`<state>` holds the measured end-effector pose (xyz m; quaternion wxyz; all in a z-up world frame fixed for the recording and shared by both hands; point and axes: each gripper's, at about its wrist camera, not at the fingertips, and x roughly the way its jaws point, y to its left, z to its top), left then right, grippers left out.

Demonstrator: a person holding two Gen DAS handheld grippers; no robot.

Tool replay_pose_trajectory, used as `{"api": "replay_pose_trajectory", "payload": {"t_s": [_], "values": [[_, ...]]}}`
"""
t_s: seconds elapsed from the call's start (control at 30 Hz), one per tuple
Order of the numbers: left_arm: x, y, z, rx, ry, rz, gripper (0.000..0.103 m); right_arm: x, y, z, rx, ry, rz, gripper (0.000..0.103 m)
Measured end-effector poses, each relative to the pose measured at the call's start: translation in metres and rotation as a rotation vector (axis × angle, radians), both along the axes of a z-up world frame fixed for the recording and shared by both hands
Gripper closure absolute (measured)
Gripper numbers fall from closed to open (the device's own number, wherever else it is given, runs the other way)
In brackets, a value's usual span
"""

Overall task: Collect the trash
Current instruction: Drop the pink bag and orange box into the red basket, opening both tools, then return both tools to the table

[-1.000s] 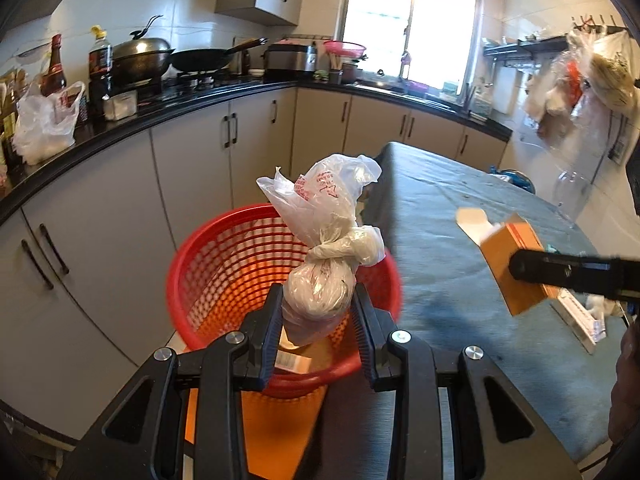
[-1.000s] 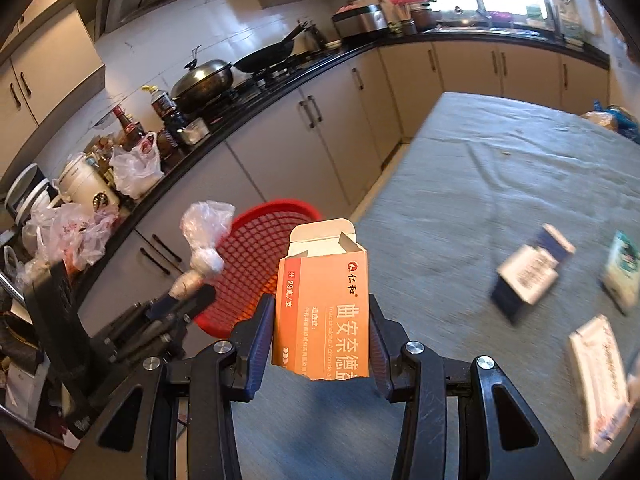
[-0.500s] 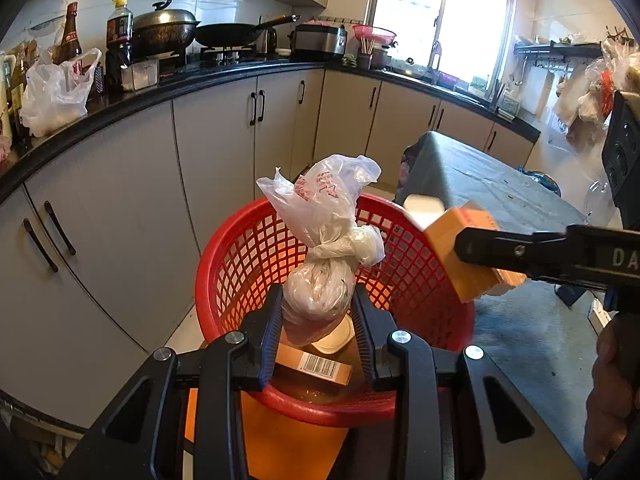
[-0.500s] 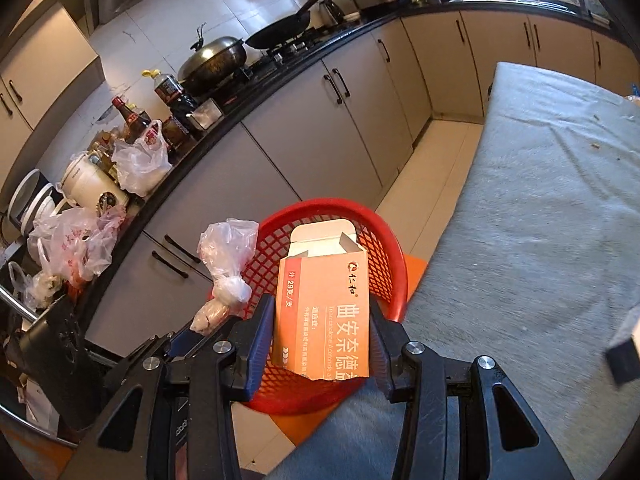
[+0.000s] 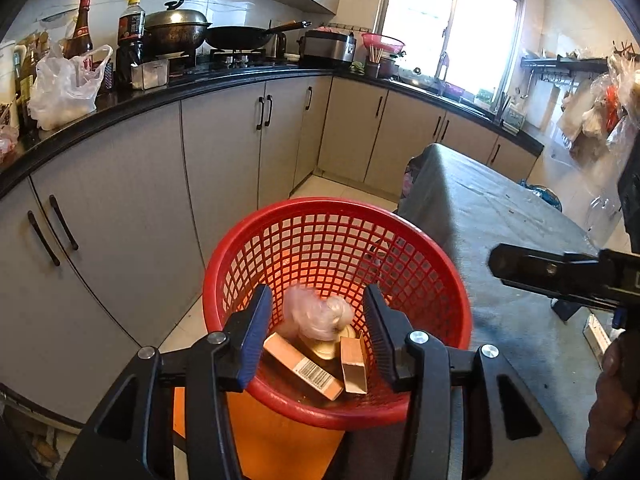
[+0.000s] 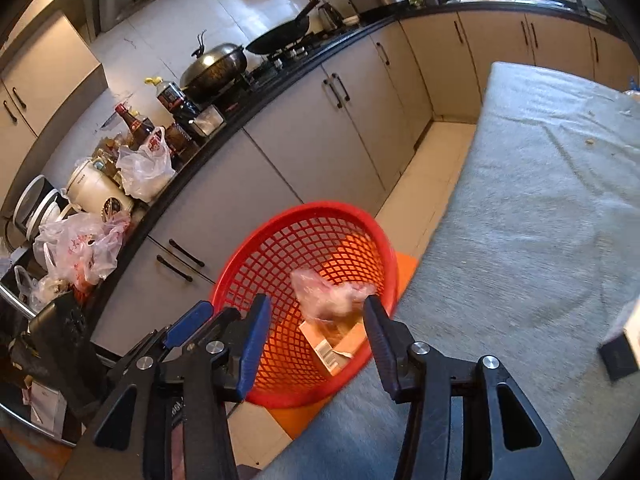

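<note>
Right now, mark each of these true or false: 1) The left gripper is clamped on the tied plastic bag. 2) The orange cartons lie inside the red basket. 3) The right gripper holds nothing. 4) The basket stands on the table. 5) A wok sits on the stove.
1) False. The left gripper has just been opening; the plastic bag is loose and blurred inside the red basket.
2) True. Orange cartons lie at its bottom.
3) True. The right gripper has just been opening, and nothing is between its pads.
4) False. It stands off the table, beside its edge, lower down.
5) True. The wok rests on the stove.
</note>
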<state>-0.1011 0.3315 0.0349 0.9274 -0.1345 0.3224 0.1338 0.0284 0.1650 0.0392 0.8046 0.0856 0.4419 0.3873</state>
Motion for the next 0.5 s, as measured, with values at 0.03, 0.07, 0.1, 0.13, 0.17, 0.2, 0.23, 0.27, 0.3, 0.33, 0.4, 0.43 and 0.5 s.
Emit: {"api": "replay_pose_trajectory", "payload": {"t_s": [0.03, 0.07, 0.1, 0.13, 0.17, 0.2, 0.23, 0.27, 0.3, 0.33, 0.4, 0.43, 0.5], "values": [[-0.002, -0.002, 0.002, 0.000, -0.004, -0.002, 0.057, -0.003, -0.004, 0.001, 0.008, 0.000, 0.001, 0.050], [-0.004, -0.004, 0.004, 0.000, -0.009, -0.003, 0.057, -0.006, -0.010, 0.002, 0.014, -0.001, 0.001, 0.050], [-0.005, -0.007, 0.005, 0.001, -0.013, -0.006, 0.057, -0.009, -0.015, 0.003, 0.016, -0.003, -0.004, 0.050], [-0.006, -0.011, 0.007, 0.003, -0.016, -0.012, 0.056, -0.012, -0.021, 0.004, 0.021, -0.002, -0.010, 0.050], [-0.008, -0.017, 0.009, 0.006, -0.019, -0.022, 0.056, -0.014, -0.025, 0.004, 0.026, -0.001, -0.012, 0.050], [-0.009, -0.021, 0.011, 0.009, -0.025, -0.027, 0.056, -0.018, -0.033, 0.005, 0.033, -0.002, -0.015, 0.050], [-0.010, -0.026, 0.013, 0.011, -0.028, -0.035, 0.055, -0.021, -0.039, 0.006, 0.035, -0.005, -0.021, 0.050], [-0.011, -0.033, 0.015, 0.013, -0.031, -0.049, 0.055, -0.023, -0.044, 0.006, 0.037, -0.007, -0.026, 0.050], [-0.011, -0.040, 0.016, 0.015, -0.033, -0.062, 0.054, -0.026, -0.052, 0.007, 0.044, -0.008, -0.035, 0.050], [-0.011, -0.047, 0.017, 0.017, -0.033, -0.074, 0.054, -0.029, -0.059, 0.008, 0.051, -0.010, -0.040, 0.050], [-0.010, -0.062, 0.017, 0.021, -0.030, -0.105, 0.054, -0.033, -0.073, 0.007, 0.054, -0.012, -0.060, 0.050], [-0.010, -0.069, 0.017, 0.023, -0.027, -0.119, 0.053, -0.034, -0.079, 0.007, 0.054, -0.010, -0.068, 0.050], [-0.008, -0.085, 0.016, 0.029, -0.019, -0.151, 0.053, -0.038, -0.095, 0.004, 0.057, -0.005, -0.081, 0.050]]}}
